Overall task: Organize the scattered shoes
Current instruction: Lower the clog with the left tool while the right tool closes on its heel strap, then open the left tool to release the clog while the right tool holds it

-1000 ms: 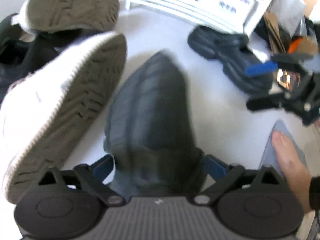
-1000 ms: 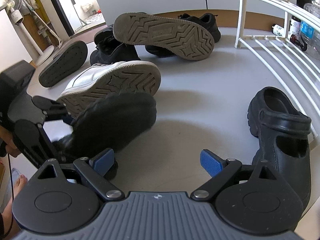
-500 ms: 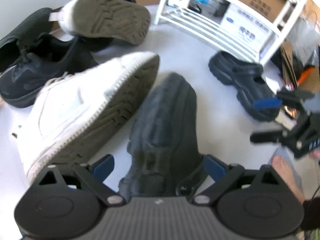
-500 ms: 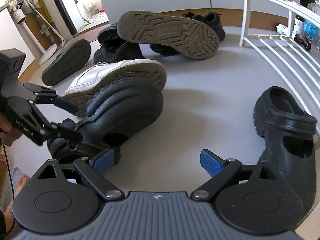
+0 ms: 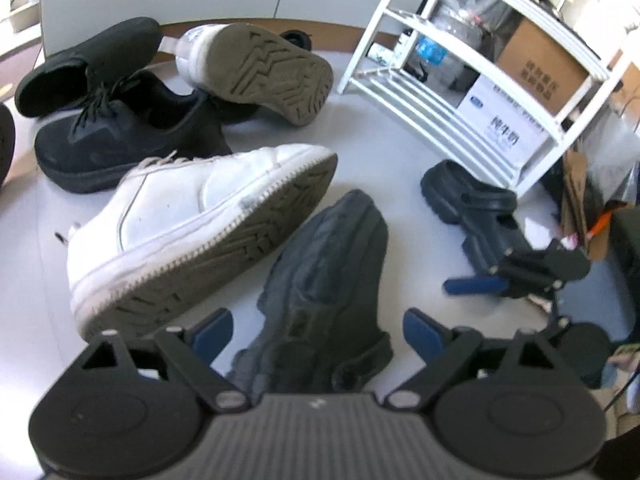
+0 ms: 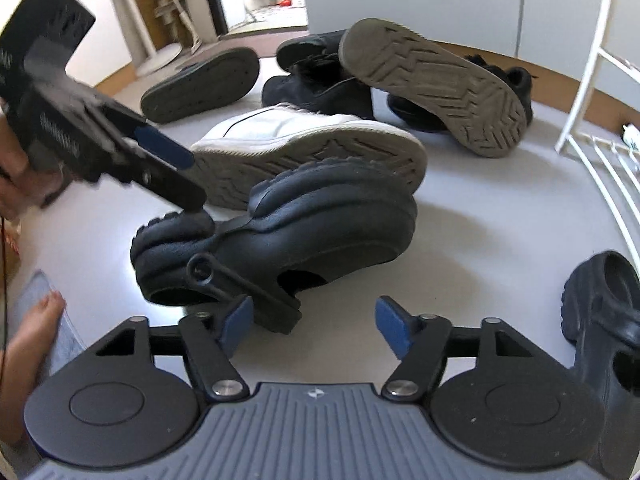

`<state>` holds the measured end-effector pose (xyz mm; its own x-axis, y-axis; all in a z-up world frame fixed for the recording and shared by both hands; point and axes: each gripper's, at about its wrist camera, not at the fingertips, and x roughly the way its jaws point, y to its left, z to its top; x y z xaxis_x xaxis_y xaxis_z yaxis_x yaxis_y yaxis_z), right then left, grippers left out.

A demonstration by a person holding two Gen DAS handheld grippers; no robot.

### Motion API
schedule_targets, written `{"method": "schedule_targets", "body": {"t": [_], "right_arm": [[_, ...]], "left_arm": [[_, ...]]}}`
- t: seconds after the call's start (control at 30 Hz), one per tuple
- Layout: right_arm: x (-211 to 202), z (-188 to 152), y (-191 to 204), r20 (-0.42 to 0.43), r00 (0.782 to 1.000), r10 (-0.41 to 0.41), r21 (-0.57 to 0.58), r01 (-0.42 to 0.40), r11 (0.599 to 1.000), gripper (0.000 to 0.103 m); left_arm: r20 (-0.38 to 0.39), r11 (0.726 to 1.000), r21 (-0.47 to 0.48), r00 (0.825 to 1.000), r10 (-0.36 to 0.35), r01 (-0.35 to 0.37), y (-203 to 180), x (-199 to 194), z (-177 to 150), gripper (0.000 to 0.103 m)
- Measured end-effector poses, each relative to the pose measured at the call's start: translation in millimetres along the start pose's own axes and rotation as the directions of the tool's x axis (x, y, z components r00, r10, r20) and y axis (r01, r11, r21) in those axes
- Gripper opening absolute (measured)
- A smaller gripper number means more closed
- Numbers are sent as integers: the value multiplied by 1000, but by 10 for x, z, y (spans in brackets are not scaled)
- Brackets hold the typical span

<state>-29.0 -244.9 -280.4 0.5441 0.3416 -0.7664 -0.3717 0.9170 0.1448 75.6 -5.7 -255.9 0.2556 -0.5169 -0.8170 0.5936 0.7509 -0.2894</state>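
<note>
A black clog (image 5: 332, 268) lies on its sole on the grey floor, toe away from me. My left gripper (image 5: 318, 332) is open, with the clog's heel below and between its blue pads. From the right wrist view, the left gripper (image 6: 192, 178) hovers over the clog (image 6: 304, 232) at its heel; I cannot tell whether its lower fingertip touches it. My right gripper (image 6: 315, 328) is open and empty, just short of the clog's side. The matching clog (image 5: 468, 204) stands by the white rack (image 5: 452, 92) and shows at the right edge as the second clog (image 6: 600, 320).
A white sneaker (image 5: 192, 220) lies on its side just left of the clog. Behind it are a sole-up sneaker (image 5: 260, 68), black sneakers (image 5: 120, 136) and a black slip-on (image 5: 88, 60). A person's bare foot (image 6: 32, 332) rests on a grey mat at lower left.
The left gripper set the clog down on the floor, opened and drew back above its heel. The right gripper swung left towards the clog.
</note>
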Motion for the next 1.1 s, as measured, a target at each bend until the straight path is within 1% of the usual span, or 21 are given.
{"method": "schedule_targets", "body": {"t": [0.17,0.3,0.5,0.6,0.7,1.0,1.1], "right_arm": [[90,-47,52,-39,999,7,-27,-8,1000,55],[160,-82,55,-62,998,6,-36,-8,999,55],[251,-79,71,-84,996,13,-56,-18,998,55],[283,-66,95,-90,996,16,-74,-22,997,54],[317,-58,117,-96,995,18,-86,-26,996,51],[376,-44,122,-96,995,18,-91,-27,996,47],[426,-47,125,-100,995,22,-103,-33,994,46]], "left_arm": [[2,1000,-26,1000,-11,11,65,-8,-38,93],[-23,1000,-22,1000,7,-7,162,36,-79,93],[-69,999,-39,997,18,-21,280,119,-163,92],[-79,999,-33,997,25,-27,309,131,-206,92],[-85,999,-34,996,32,-35,346,121,-253,92],[-103,994,-83,993,60,-69,511,53,-366,89],[-107,993,-98,993,56,-67,560,42,-385,89]]}}
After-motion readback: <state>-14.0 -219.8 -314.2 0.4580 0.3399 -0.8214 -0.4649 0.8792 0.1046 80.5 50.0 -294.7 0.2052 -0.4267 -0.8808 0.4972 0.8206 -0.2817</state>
